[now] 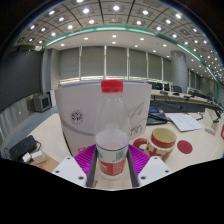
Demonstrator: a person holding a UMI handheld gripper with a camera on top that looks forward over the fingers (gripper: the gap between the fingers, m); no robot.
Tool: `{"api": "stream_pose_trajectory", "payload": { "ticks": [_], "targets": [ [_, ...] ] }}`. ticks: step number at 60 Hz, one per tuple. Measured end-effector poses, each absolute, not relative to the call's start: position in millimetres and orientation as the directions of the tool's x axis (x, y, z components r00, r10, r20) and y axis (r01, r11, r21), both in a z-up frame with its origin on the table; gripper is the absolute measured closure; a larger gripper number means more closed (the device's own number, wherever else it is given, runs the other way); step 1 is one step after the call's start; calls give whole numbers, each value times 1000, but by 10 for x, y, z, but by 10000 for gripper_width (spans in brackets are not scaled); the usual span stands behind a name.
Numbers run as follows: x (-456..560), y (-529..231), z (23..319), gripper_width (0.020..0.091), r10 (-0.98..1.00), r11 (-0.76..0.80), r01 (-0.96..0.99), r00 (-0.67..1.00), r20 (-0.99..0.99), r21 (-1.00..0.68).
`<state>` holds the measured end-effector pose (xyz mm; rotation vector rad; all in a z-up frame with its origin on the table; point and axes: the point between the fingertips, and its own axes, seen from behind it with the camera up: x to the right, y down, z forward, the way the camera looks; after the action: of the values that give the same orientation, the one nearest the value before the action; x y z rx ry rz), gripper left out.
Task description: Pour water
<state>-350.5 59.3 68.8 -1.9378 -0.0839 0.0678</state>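
Clear bottle [112,125], red cap, upright between fingers of gripper [112,165]; pink pads [85,158] look pressed to both sides, though contact hard to confirm at lens edge. Red mug [163,143] just beside, on table [195,150]. White box [85,110] behind. Prob. step: bottle gripped, pre-pour. Next: lift, carry over mug, tilt slowly; cap apparently on, needs removal first.

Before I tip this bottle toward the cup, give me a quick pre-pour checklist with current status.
1. Bottle between the fingers: ok.
2. Both pads pressing on the bottle: cannot tell; the gripper fingers flank its base closely.
3. Red cap removed for pouring: not ok, it is on.
4. Bottle upright: ok.
5. Red cup upright, opening up: ok, beside the bottle on the table.
6. Water level in bottle: cannot tell.
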Motion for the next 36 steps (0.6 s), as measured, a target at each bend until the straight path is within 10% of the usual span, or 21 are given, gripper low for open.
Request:
{"api": "stream_pose_trajectory", "payload": {
  "ticks": [23, 36],
  "targets": [
    [-3547, 547, 963, 715, 136, -302, 3, 990, -40, -953],
    [-3690, 512, 1585, 717, 134, -343, -473, 830, -541, -812]
  ]
}}
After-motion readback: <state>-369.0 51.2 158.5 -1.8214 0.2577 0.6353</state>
